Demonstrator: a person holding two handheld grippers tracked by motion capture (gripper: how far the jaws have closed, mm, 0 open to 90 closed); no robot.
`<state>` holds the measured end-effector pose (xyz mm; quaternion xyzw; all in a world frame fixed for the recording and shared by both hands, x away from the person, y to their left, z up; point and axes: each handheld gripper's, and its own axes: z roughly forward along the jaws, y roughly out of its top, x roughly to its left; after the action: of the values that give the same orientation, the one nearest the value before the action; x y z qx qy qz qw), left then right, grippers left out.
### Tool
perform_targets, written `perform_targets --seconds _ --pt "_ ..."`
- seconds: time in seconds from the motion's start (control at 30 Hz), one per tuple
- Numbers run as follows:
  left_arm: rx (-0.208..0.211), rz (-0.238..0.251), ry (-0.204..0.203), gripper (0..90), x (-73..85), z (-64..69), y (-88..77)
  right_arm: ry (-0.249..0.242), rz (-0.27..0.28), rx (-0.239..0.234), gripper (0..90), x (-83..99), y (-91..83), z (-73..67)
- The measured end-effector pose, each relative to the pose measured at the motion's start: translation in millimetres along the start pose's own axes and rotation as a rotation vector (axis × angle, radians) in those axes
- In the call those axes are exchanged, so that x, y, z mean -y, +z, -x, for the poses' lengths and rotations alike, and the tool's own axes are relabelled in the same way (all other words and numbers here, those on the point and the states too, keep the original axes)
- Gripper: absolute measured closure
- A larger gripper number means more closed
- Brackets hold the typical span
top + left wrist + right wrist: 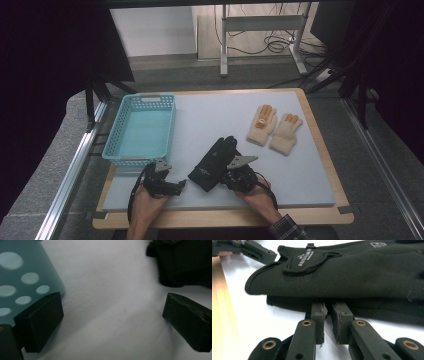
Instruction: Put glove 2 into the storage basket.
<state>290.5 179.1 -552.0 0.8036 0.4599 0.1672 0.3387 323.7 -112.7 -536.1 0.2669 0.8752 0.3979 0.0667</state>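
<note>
On the grey mat [220,120], right claw [329,306] near-closed at unreadably logoed black glove [352,272]; left claw [112,322] agape.

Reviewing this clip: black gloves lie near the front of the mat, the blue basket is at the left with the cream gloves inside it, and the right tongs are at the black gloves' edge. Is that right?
Not quite. The blue basket holds nothing; the cream gloves lie on the mat at the far right, as the high view shows. The black gloves are near the front, with the right tongs nearly closed at their edge.
</note>
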Motion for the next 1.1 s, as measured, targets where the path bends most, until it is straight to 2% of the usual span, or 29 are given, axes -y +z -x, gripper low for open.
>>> perform_targets --seconds 0.1,0.27,0.43,0.67,0.8,0.97,1.1 --pt "-0.003 0.003 -0.005 3.4 0.5 0.5 0.1 -0.015 0.008 0.004 77.9 -2.0 4.3 -1.9" --pt "-0.013 0.013 -0.014 3.4 1.7 1.8 0.1 -0.016 0.004 -0.009 74.3 -0.4 1.0 -1.0" --pt "-0.012 0.014 -0.016 3.4 2.1 1.6 0.0 -0.007 0.008 0.037 68.7 5.8 -11.9 7.0" --pt "-0.011 0.014 -0.018 3.4 2.2 1.5 0.1 0.045 0.037 0.120 58.6 18.0 -43.9 35.1" --pt "-0.011 0.014 -0.018 3.4 2.2 1.5 0.1 0.055 0.039 0.183 50.5 26.9 -59.8 50.7" --pt "-0.010 0.013 -0.019 3.3 2.2 1.5 0.2 0.091 0.039 0.247 40.0 39.3 -74.8 70.8" --pt "-0.010 0.012 -0.019 3.3 2.2 1.4 0.2 0.120 0.034 0.280 33.0 46.7 -83.3 82.2"
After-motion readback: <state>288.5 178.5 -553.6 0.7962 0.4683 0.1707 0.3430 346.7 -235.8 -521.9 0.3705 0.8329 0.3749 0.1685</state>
